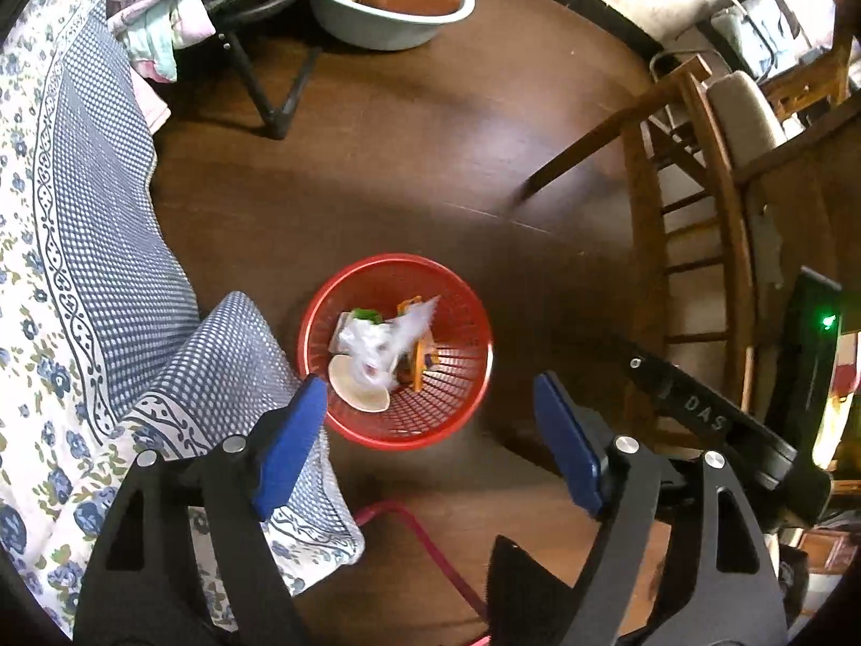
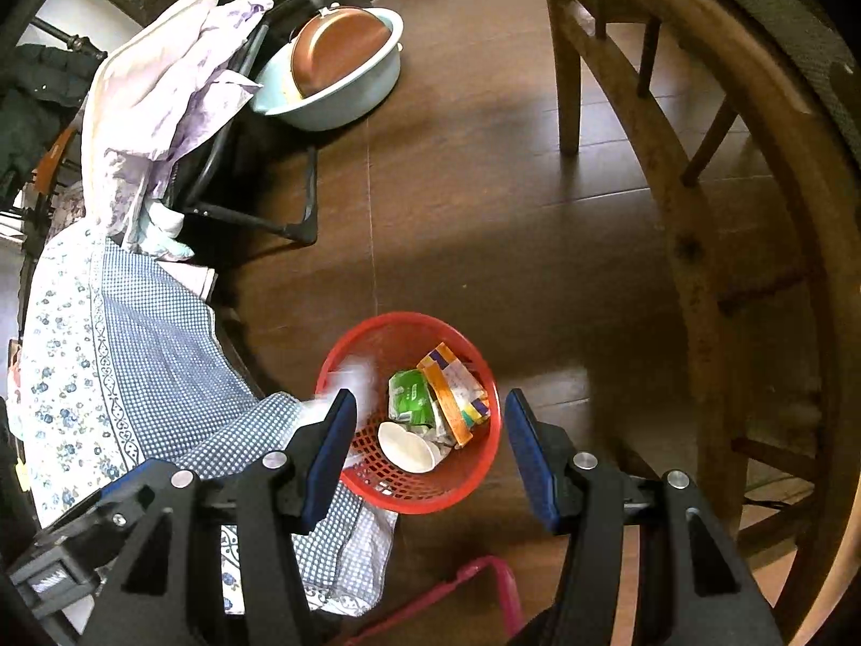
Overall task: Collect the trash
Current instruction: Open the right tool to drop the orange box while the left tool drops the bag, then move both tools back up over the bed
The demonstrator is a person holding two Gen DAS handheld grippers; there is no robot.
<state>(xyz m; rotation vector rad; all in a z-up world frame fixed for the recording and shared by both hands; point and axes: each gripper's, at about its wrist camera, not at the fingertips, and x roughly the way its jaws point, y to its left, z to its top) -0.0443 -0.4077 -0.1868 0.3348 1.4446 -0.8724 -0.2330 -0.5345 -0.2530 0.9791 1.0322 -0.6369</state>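
We note the dark wood floor (image 2: 457, 204) first, with a blue-and-white patterned bedspread (image 2: 134, 366) hanging down along its left side and a wooden chair (image 2: 694, 247) standing to the right. Far back, a pale blue basin (image 2: 344, 102) sits on the floor holding a copper-coloured pan (image 2: 336, 48), next to a black folding frame draped with lilac cloth (image 2: 161, 86). Near the bedspread's corner stands the red mesh basket (image 2: 473, 484), upright on the floor. In it we see the trash: an orange carton (image 2: 452, 387), a green packet (image 2: 411, 395), a white cup (image 2: 406, 447) lying on its side, and a blurred white wrapper (image 1: 398, 334) caught above the pile, which we cannot tell is touching it or not. The left hand-held gripper (image 1: 430, 452) hovers over the basket, jaws spread wide, gripping nothing. The right hand-held gripper (image 2: 430, 452) likewise stands released above the basket, its blue pads (image 2: 530, 457) well apart.
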